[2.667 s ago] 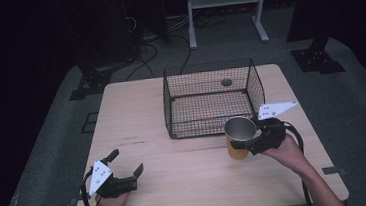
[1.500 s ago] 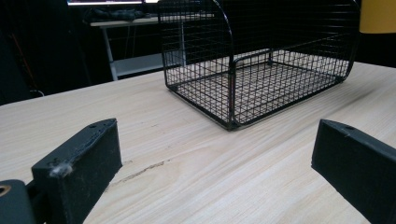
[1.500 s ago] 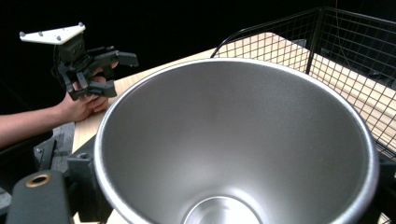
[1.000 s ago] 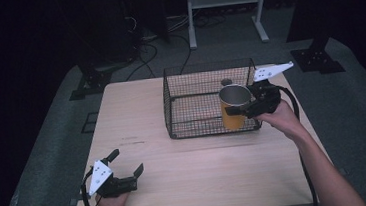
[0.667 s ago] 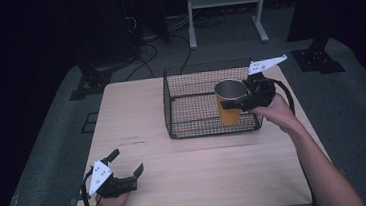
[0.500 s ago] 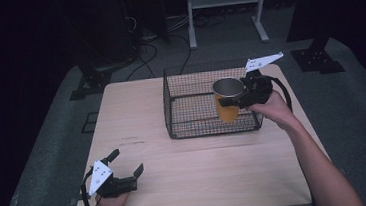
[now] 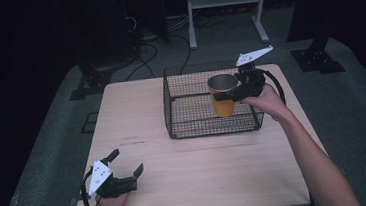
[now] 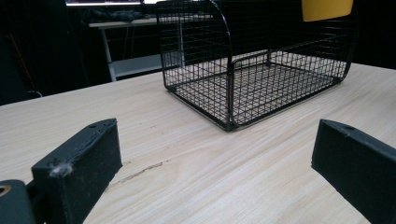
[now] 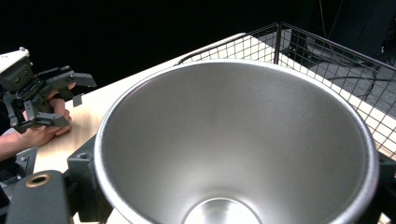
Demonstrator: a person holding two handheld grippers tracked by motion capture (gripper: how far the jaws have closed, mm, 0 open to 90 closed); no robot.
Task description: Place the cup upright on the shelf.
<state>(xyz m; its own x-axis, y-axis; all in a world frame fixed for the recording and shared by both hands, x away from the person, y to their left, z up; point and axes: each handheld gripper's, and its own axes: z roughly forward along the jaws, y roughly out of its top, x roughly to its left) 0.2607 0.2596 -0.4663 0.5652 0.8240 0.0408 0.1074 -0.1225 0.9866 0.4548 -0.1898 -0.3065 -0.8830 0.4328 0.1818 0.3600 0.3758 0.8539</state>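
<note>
Item: yellow cup [image 7: 223, 97], steel-lined, clamped upright in right claw [image 7: 234, 92], held above wire basket [image 7: 193, 127] interior. Left claw [image 7: 124, 169] apart, idle on desk [image 7: 197, 177]. Risk: early release may tip cup, or its base clips the basket rim.

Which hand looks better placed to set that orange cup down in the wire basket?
Right. The right gripper already grips the orange cup above the wire basket, so it likely only needs lowering. The left gripper rests open at the table's near corner, far away.

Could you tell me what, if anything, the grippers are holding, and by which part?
The right gripper holds the cup by its upper wall, near the rim. The left gripper is open, holding nothing.
</note>
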